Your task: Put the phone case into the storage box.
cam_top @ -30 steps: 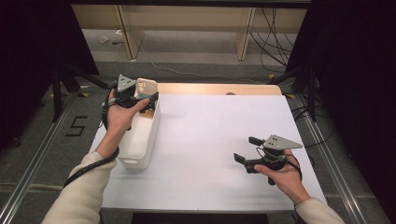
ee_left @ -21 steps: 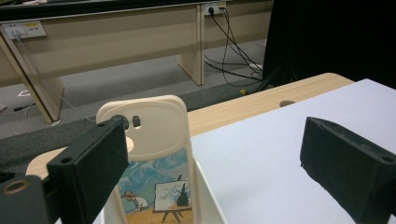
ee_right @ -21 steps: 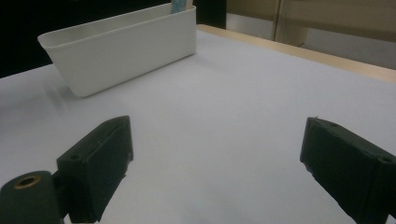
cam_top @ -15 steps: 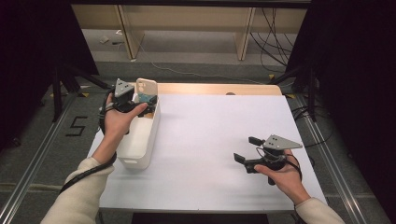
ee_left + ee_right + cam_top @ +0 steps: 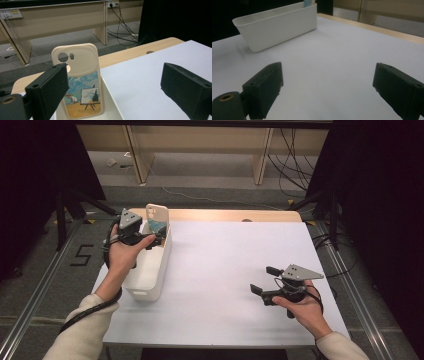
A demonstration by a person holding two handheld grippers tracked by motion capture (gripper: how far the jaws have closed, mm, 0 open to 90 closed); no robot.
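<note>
Phone case (image 5: 79, 82): cream-coloured, upright, standing at the far end of the white bin (image 5: 150, 270). Its lower half carries a painted picture of blue sky, a yellow field and an easel; its upper part has a round camera opening and a smaller hole beside it. In the high view the phone case (image 5: 156, 218) rises above the bin's far rim.

White bin: long and narrow, set lengthwise along the left side of the table (image 5: 225, 270). In the right gripper view the bin (image 5: 279, 23) sits far off to the left, with a strip of the case showing at its far end.

Your left gripper (image 5: 152, 236): held over the far part of the bin, just near of the case. In the left gripper view your left gripper (image 5: 117, 87) has its jaws spread wide; the left jaw overlaps the case's left edge in the picture, the right jaw stands well clear over the white tabletop. The case is not grasped; whether the left jaw touches it you cannot tell.

Your right gripper (image 5: 265, 280): at the near right of the table, well apart from the bin. In the right gripper view your right gripper (image 5: 327, 87) is released, jaws wide, bare tabletop between them.

Table: white top, a wooden strip (image 5: 225, 215) along its far edge.
</note>
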